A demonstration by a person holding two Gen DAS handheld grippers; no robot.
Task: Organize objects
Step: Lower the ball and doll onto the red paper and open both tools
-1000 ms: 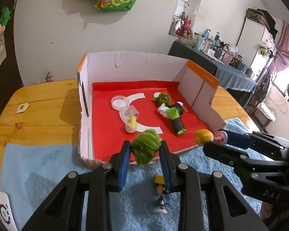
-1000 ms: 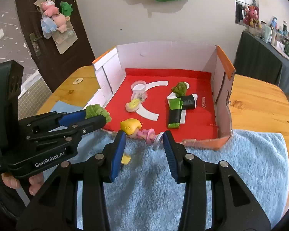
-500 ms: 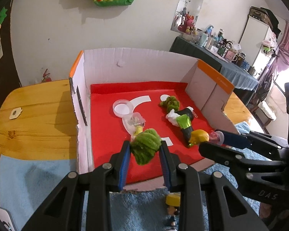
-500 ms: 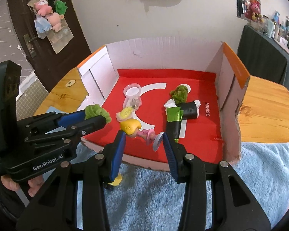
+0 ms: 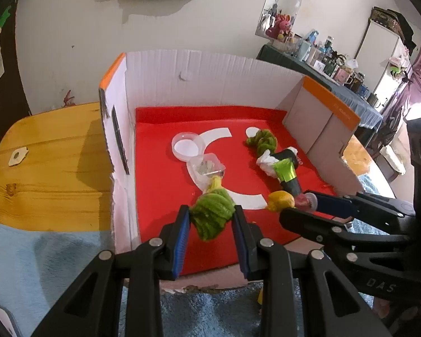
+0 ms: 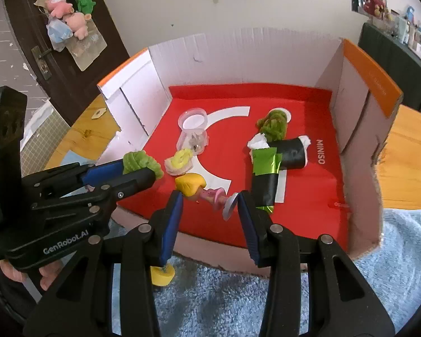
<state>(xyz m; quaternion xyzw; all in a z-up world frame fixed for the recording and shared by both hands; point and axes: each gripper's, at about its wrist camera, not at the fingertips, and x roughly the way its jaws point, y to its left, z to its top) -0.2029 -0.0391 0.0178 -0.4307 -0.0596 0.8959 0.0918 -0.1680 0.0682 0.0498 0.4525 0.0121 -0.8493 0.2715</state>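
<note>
Left gripper (image 5: 210, 221) is clamped on a fuzzy green ball (image 5: 212, 215), held over the red floor of the cardboard box (image 5: 210, 78). Right gripper (image 6: 209, 205) is clamped on a small figurine (image 6: 200, 189) with a yellow head, likewise over the box floor near its front edge.

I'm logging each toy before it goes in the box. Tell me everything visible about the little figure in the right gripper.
The figure is a small toy with a glossy yellow head, pink body and a pale round base, plastic by the look. It lies sideways, pinched head and base between the right gripper pads, held above the red floor near the box front edge. Its face is not visible.
</note>
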